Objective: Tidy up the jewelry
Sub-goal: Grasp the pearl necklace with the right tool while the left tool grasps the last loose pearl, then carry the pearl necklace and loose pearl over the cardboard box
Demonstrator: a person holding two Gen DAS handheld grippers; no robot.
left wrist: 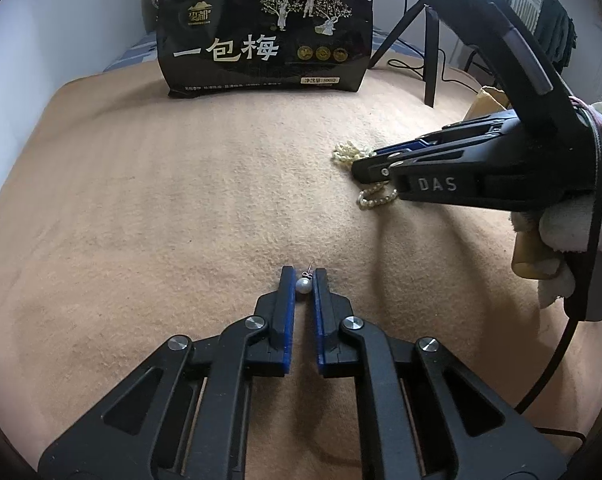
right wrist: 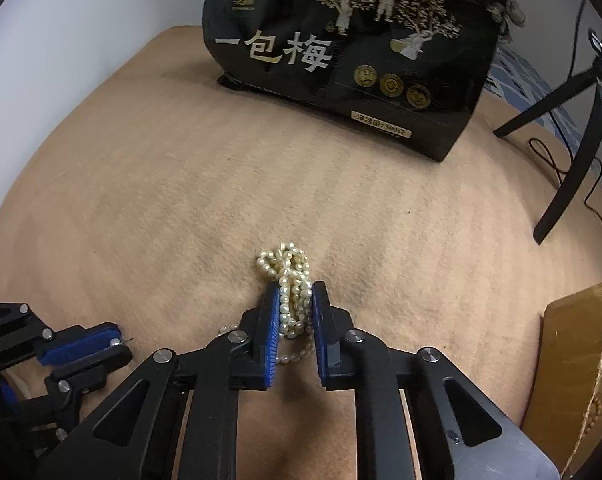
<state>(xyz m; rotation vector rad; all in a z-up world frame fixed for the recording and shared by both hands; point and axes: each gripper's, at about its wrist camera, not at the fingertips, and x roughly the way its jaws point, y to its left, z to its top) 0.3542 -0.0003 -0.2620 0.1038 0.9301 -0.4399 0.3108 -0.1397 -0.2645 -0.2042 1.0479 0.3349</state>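
Left wrist view: over a tan blanket, with a black snack bag standing upright well beyond the fingertips, the right gripper reaches in from the right, low and nearly level, held by a white-gloved hand. Its fingers are closed on a bunched pearl necklace — cream strands spill out past the tips and loop beneath them onto the blanket. Right wrist view shows the same bundle pressed between the blue pads, several strands thick. The left gripper sits low over the blanket, its fingers drawn narrow around a single pearl earring — a round white bead touching both pads near the tips, its thin post pointing forward beyond them.
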